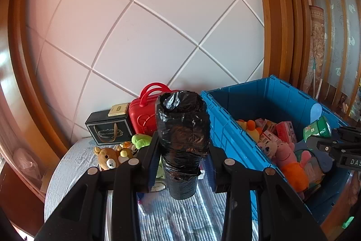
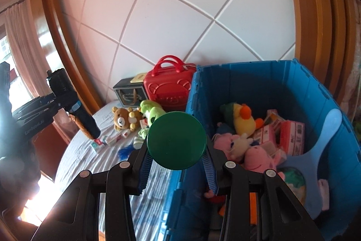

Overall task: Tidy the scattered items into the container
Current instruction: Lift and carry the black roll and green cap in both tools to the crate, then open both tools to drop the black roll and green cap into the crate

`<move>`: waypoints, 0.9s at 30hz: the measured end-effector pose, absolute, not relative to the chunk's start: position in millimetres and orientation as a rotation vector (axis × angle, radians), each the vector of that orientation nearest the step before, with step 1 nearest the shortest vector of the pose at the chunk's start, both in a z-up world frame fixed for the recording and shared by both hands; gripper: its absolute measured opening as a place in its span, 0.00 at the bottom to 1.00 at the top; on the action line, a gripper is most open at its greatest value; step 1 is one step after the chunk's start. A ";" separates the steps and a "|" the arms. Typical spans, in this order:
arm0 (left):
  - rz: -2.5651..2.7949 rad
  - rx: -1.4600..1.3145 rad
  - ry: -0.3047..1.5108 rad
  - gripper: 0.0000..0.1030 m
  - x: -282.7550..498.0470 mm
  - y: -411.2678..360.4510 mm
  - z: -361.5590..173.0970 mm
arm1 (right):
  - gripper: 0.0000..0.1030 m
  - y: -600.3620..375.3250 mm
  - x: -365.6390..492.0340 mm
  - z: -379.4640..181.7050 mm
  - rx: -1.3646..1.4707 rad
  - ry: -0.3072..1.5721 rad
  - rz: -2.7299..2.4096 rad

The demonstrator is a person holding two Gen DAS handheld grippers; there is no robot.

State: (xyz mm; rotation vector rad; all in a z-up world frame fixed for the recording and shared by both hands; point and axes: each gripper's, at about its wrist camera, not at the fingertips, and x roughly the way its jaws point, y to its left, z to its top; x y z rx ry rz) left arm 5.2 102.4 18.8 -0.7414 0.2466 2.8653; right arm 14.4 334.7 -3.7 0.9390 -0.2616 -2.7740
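My left gripper [image 1: 182, 150] is shut on a black-wrapped cylinder [image 1: 182, 134] and holds it above the table, left of the blue crate [image 1: 248, 92]. The cylinder also shows in the right wrist view [image 2: 74, 105]. My right gripper [image 2: 177, 157] is shut on a green cup [image 2: 176, 140], seen bottom-on, over the near left rim of the blue crate [image 2: 248, 73]. The cup also shows in the left wrist view [image 1: 317, 129]. The crate holds plush toys, small boxes and a light blue scoop [image 2: 320, 143]. A brown bear plush [image 2: 121, 120], a green plush [image 2: 151, 111] and small boxes [image 2: 106, 140] lie on the table.
A red toy case [image 2: 170, 86] and a black box [image 2: 128, 93] stand at the back against the white tiled wall. The round table has a pale striped cloth [image 2: 90, 164]. Wooden frames flank the wall; a curtain hangs at far left.
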 end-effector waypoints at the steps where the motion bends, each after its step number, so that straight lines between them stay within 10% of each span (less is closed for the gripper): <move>1: 2.858 -0.740 0.252 0.33 3.1 109.4 19.3 | 0.39 341.7 13.5 -4.1 0.939 -0.268 -2.781; 27: 2.609 -0.720 0.351 0.33 -85.4 282.7 20.8 | 0.39 481.5 -16.9 -38.4 1.029 -0.451 -2.884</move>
